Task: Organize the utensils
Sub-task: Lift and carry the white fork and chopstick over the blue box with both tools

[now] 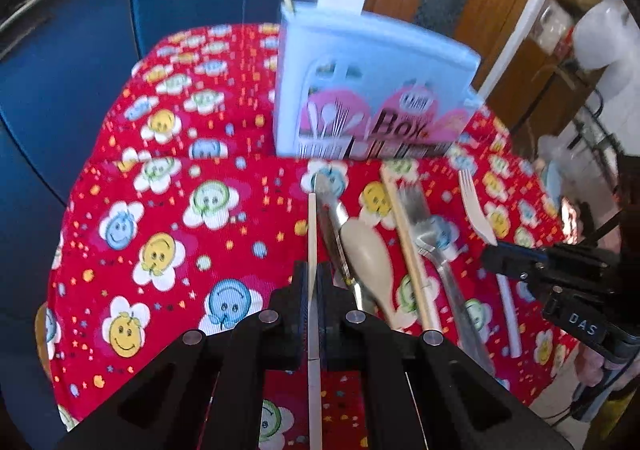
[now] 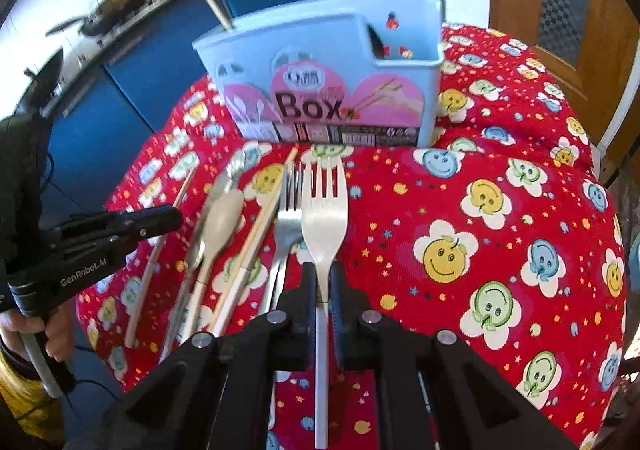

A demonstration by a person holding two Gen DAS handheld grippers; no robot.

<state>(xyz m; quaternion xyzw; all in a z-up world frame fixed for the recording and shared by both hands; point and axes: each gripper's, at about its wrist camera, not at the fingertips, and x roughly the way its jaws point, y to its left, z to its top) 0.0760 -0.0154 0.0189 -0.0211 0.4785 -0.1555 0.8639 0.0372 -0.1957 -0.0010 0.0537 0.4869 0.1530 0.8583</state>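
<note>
Left gripper (image 1: 312, 282) clamps chopstick (image 1: 311, 226); right gripper (image 2: 321, 282) clamps white fork (image 2: 323, 217) (thin handles): either may pivot, miss blue box (image 2: 320, 61).

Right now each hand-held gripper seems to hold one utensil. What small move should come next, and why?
Probably lift the right hand-held gripper and carry its white plastic fork toward the light blue plastic utensil box. The jaws are shut on the fork's handle, and the box stands open-topped straight ahead. The left hand-held gripper grips a pale chopstick and could follow.
</note>
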